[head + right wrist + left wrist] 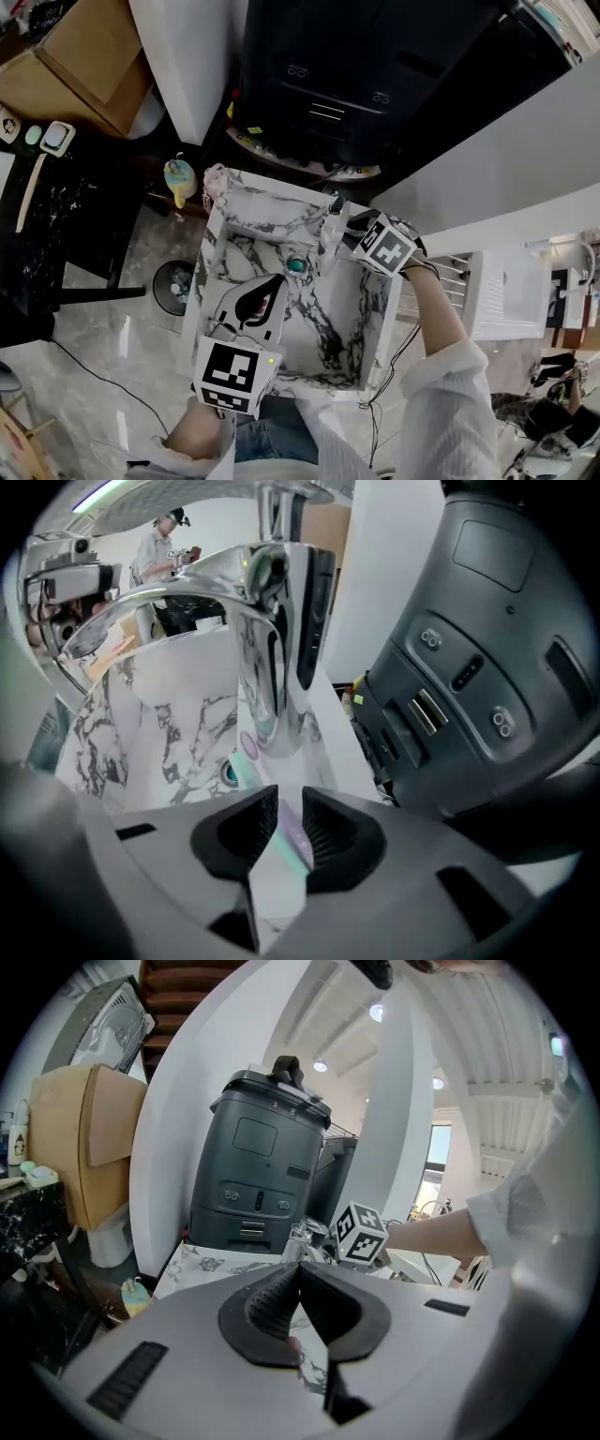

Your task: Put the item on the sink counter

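The right gripper has its jaws drawn in to a narrow gap and pinched on the item, a thin, pale strip with lilac and green tints; what it is I cannot tell. The grip sits at the near end, so the rest of the strip reaches forward, its far end low and close to the foot of the chrome faucet. That hold makes sense for a set-down: with the free end leading, the piece can be laid flat on the sink counter, the white ledge just beside the faucet, rather than dropped. Whether it already touches the ledge is not clear. In my judgement the placing is nearly done and what remains is to lower the strip and let go; the risk is that it slides off the narrow ledge into the marbled basin, towards the teal drain. The left gripper has its jaws closed tip to tip with nothing clearly between them. It hangs over the near part of the basin, well apart from the faucet, apparently parked out of the working hand's way. Behind the sink stands a dark machine, close enough to the ledge to leave little room there.
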